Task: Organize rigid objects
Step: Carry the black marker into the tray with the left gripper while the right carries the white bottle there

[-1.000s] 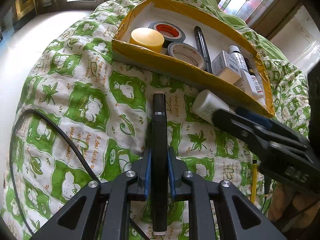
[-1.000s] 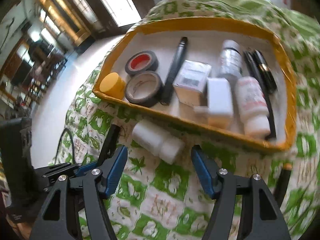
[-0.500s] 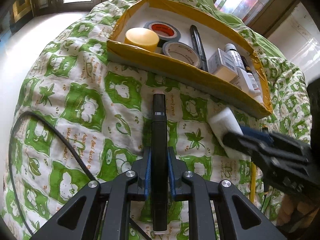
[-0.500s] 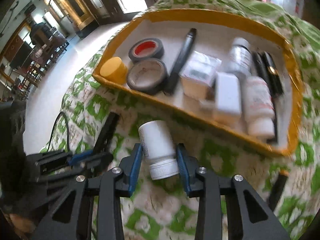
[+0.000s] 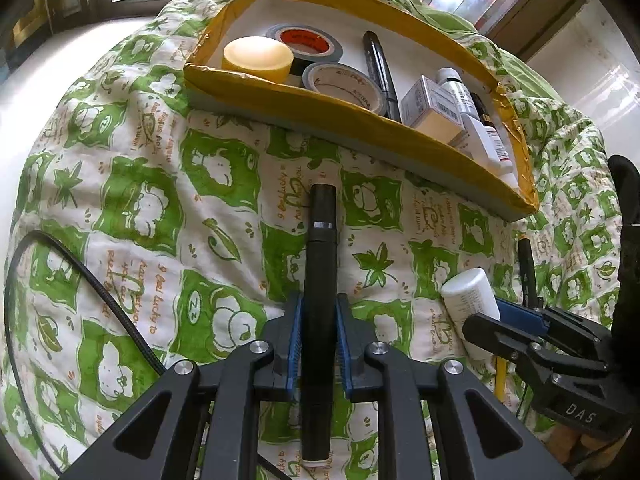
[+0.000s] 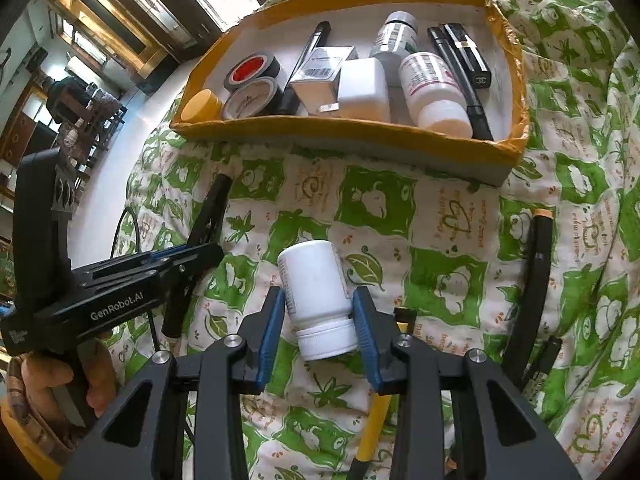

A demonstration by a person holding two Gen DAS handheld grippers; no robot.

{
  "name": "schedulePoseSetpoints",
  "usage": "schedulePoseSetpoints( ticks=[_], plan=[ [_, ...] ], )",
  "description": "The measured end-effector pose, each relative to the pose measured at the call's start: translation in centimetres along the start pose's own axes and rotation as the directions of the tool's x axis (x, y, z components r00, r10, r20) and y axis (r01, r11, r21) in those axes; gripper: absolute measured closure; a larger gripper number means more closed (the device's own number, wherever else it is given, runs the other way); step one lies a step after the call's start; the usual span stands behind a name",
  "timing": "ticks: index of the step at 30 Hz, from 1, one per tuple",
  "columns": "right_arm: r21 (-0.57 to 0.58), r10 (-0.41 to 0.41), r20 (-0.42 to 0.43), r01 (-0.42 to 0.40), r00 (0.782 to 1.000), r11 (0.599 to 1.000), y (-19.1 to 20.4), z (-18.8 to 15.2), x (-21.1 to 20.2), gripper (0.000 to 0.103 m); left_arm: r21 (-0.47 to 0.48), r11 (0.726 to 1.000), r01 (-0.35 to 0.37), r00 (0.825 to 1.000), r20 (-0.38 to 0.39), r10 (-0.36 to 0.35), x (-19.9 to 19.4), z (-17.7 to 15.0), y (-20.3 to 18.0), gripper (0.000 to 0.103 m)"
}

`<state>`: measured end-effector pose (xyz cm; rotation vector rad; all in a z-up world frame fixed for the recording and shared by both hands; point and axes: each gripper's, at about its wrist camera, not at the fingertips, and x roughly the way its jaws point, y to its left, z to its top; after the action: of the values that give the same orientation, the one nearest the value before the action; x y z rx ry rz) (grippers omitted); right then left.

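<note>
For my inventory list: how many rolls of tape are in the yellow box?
2. The roll with a red core lies near the box's left end; the grey roll lies just in front, touching it. None seems hidden.

Quilt [image 5: 132, 208] white with green leaf squares; tray [image 6: 352, 128] rim yellow; bottle [image 6: 316, 292] white; pen [image 5: 318, 280] black; pads [image 6: 272, 332] blue.

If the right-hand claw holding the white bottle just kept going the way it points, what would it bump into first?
Probably the green-patterned quilt ahead of the white bottle, since the right gripper tilts downward. Beyond that lies the yellow-rimmed tray; depth is hard to judge.
</note>
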<state>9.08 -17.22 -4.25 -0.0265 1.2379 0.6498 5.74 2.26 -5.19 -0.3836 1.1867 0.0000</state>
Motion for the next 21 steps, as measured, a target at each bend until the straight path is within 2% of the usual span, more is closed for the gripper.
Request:
schedulePoseSetpoints(
  ticks=[4,10,21],
  plan=[
    [-0.007,0.0,0.007,0.0,1.0,1.0,0.1,0.0,0.1,0.069,0.019,1.0,-0.02,1.0,0.007,0.02,-0.3,-0.3,0.1,0.088],
    [-0.018,0.005,0.022,-0.005,1.0,1.0,0.4,0.0,0.1,0.069,0.103,0.988,-0.118,0.992,0.061,0.113,-0.8,-0.8,-1.6,0.088],
    [-0.019,0.026,0.051,-0.025,0.998,1.0,0.4,0.0,-0.6,0.069,0.135,0.98,-0.149,0.985,0.105,0.135,-1.3,-1.0,-2.4,0.089]
  ],
)
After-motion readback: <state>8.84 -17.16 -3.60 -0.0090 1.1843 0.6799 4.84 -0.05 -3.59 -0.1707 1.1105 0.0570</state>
